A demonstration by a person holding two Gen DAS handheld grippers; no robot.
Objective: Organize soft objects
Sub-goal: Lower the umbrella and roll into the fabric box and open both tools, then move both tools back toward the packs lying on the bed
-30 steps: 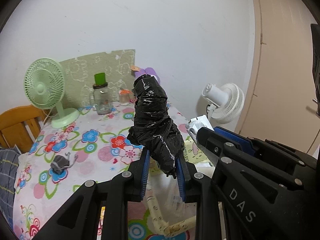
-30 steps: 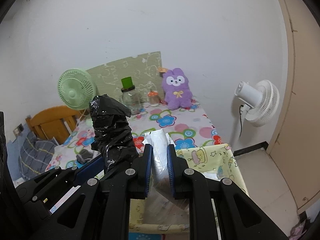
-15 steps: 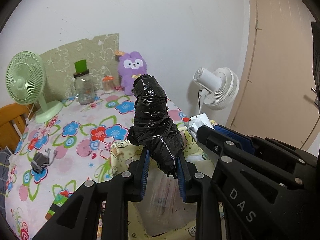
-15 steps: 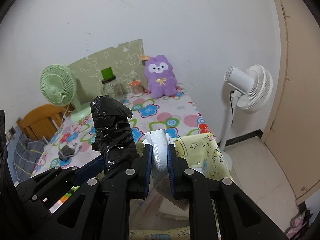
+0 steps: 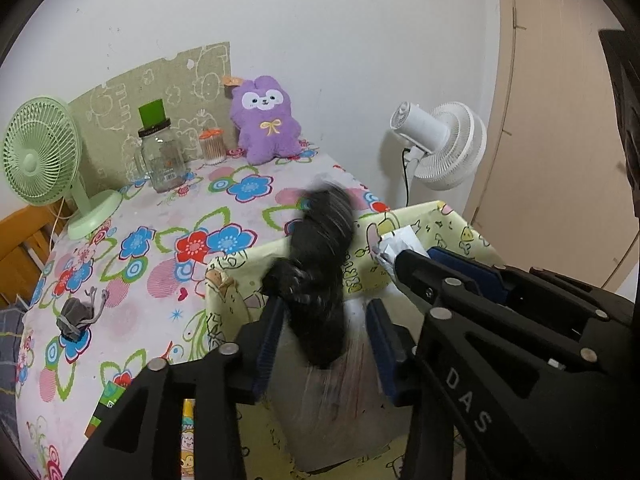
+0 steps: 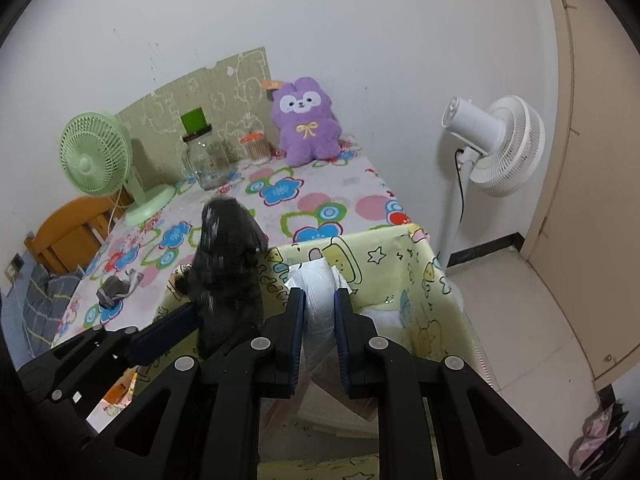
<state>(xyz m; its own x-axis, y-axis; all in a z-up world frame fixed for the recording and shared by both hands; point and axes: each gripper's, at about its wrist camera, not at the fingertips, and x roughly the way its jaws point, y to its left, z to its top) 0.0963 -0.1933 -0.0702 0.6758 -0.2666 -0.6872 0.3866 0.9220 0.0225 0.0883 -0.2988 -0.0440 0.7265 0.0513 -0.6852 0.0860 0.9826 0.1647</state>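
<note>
The left hand-held gripper (image 5: 324, 336) has its jaws spread wide, and a crumpled black plastic bag (image 5: 320, 276) sits between them, motion-blurred and apparently slipping free; it seems to brush only the left pad, so nothing pins it. Directly below and ahead of this gripper is a yellow fabric bin (image 5: 436, 216) printed with cartoon figures, its mouth open, with a clear plastic bag (image 5: 352, 380) already inside.

The right hand-held gripper (image 6: 318, 320), just to the right of the left one, has its jaws closed narrowly on a folded white plastic bag (image 6: 316, 284), held above the same bin.

Beyond the bin stretches a table (image 5: 168, 216) under a flowered cloth. A small grey cloth bundle (image 5: 76, 316) lies far to the left, and a purple plush rabbit (image 5: 266, 120) sits at the far edge against the wall, beside a glass jar (image 5: 160, 156) and a green desk fan (image 5: 44, 160). A white floor fan (image 5: 436, 144) stands off to the right.

The likely risk: the black bag is light and springy, so it could catch on the bin's soft rim and tumble onto the table or the floor. It could also unfurl and snag on the blue pad. The floppy bin wall might fold inward if either gripper presses on it.
</note>
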